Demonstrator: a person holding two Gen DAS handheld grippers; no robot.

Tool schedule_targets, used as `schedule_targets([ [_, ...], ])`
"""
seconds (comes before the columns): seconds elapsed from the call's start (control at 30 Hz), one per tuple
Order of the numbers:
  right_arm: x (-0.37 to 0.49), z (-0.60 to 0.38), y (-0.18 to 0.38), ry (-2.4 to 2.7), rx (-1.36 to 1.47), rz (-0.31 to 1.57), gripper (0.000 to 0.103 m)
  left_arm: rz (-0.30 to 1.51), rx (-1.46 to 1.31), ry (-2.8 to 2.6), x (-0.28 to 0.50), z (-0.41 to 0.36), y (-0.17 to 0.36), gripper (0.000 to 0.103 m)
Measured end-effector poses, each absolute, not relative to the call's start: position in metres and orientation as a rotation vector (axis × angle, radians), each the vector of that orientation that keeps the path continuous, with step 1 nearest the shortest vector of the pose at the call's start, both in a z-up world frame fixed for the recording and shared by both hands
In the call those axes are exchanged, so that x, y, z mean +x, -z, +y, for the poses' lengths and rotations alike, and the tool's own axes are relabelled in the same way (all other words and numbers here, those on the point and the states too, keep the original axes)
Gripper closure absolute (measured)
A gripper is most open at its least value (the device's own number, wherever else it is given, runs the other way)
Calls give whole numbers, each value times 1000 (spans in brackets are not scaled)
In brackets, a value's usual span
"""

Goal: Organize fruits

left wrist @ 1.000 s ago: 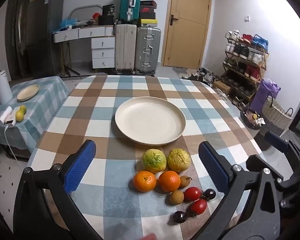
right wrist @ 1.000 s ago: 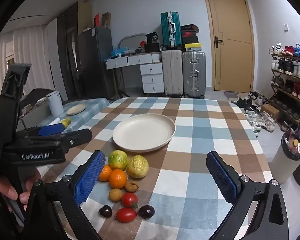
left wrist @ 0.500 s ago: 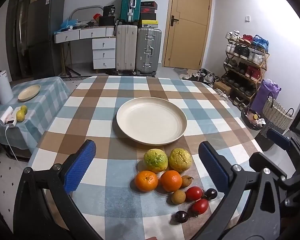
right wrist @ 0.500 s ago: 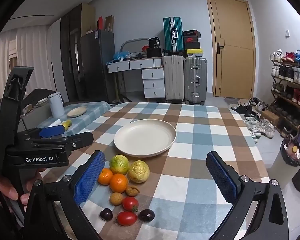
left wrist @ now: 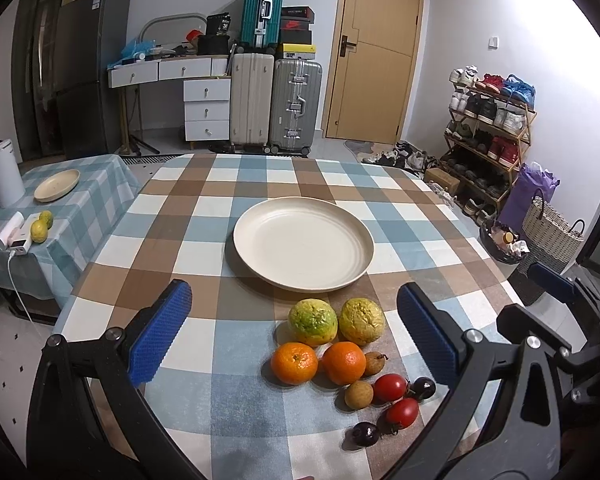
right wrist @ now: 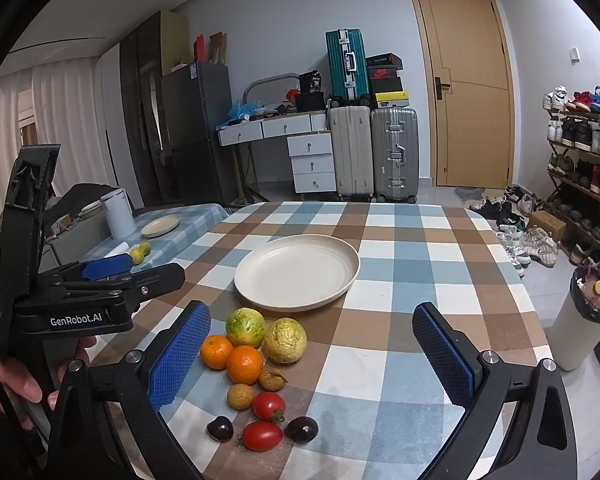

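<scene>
Cream-coloured plate [left wrist: 304, 254] sits bare on the checked worktop [left wrist: 180, 216]. Just on its near side lie the fruits, bunched together: two yellow-green citrus [left wrist: 313, 322] closest to the plate, two oranges [left wrist: 294, 363] behind those, then small brown longans [left wrist: 359, 395], red tomatoes [left wrist: 389, 387] and dark plums [left wrist: 366, 433] farthest from it. Both the left hand-held gripper [left wrist: 296, 338] and the right hand-held gripper [right wrist: 310, 354] hover over the fruits, spread wide, gripping nothing.
</scene>
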State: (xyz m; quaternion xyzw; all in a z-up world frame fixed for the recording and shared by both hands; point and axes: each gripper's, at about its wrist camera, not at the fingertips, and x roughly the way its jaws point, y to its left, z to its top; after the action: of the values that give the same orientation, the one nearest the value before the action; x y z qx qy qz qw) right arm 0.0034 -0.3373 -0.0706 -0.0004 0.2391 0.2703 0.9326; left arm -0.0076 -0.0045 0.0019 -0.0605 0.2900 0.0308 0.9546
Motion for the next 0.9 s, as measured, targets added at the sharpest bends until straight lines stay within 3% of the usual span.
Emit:
schedule_targets([
  [0.9, 4, -339, 69, -553, -2, 493, 0, 560, -140, -68, -12, 3, -5, 1],
])
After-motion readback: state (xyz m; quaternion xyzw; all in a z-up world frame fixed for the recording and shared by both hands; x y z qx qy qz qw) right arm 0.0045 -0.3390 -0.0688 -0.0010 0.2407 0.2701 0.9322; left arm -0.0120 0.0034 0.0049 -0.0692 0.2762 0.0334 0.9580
